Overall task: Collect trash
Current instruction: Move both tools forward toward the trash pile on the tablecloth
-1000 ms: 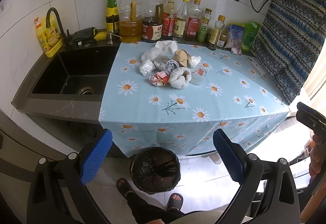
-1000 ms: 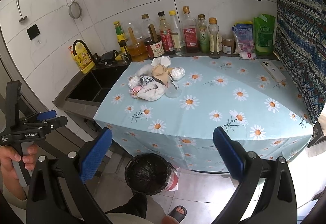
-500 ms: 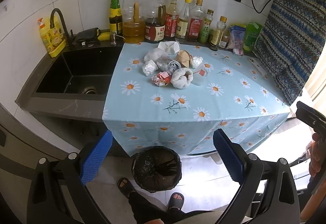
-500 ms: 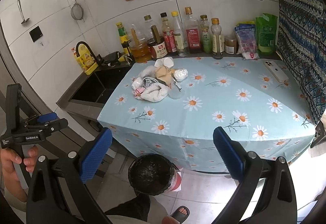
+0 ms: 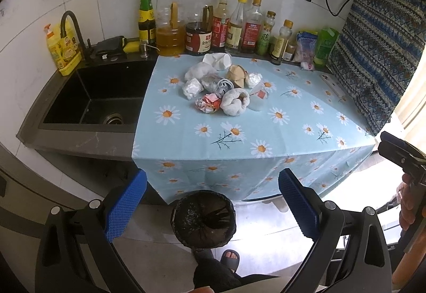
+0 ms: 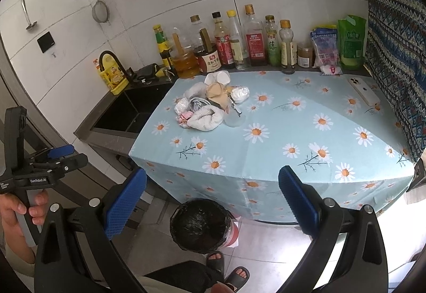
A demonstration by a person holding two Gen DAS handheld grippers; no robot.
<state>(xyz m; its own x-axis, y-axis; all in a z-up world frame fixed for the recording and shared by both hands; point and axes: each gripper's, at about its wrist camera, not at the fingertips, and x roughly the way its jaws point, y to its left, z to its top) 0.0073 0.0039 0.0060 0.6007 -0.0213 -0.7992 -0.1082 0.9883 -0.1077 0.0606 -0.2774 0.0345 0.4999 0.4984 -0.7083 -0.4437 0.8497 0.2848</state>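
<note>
Black-lined bin (image 5: 203, 218) sits below the counter's trash pile (image 5: 221, 88).

"GenRobot.AI" is printed on the left gripper (image 6: 57, 153).

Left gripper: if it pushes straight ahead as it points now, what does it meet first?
Probably the daisy tablecloth just short of the trash pile; the left gripper is open and empty. Depth is unclear.

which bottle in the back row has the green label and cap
The dark bottle at the row's left end, nearest the sink; its neighbours have yellow, red or black caps.
</note>
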